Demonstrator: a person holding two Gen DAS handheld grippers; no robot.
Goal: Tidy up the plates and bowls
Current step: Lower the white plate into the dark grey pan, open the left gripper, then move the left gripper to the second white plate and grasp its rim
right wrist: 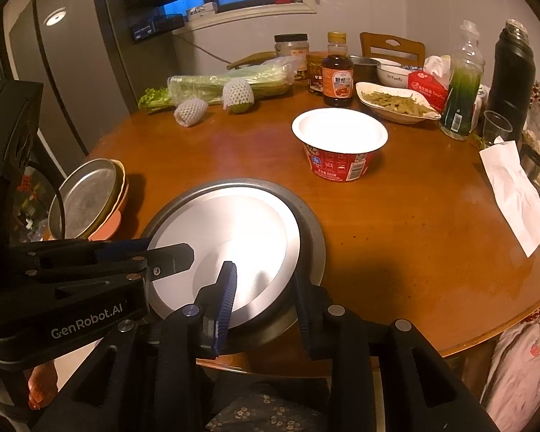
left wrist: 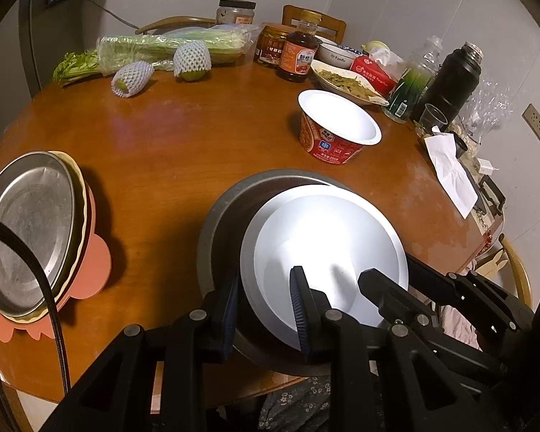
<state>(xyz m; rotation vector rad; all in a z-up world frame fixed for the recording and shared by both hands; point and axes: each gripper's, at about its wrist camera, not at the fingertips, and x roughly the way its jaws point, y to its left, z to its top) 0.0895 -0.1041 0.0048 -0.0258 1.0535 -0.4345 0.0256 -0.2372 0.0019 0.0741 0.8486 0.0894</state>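
A white bowl (left wrist: 327, 244) sits tilted inside a larger grey metal bowl (left wrist: 219, 230) near the table's front edge. My left gripper (left wrist: 266, 309) straddles the near rim of both bowls, one finger outside the grey wall, one inside the white bowl. My right gripper (right wrist: 264, 298) straddles the same stack's near rim (right wrist: 270, 288) from the other side; the white bowl (right wrist: 226, 241) shows there inside the grey one (right wrist: 307, 223). Whether either pair of fingers presses the rim is unclear. A stack of plates, metal one on top (left wrist: 28, 230), lies at the left on a pink mat.
A red instant-noodle bowl (left wrist: 336, 126) stands past the stack. At the back are celery (left wrist: 169, 46), netted fruit, sauce bottle (left wrist: 298, 50), jars, a dish of food (left wrist: 345, 81), a black flask (left wrist: 450, 79) and white paper (left wrist: 450, 172). The round wooden table's edge (right wrist: 486, 338) is near.
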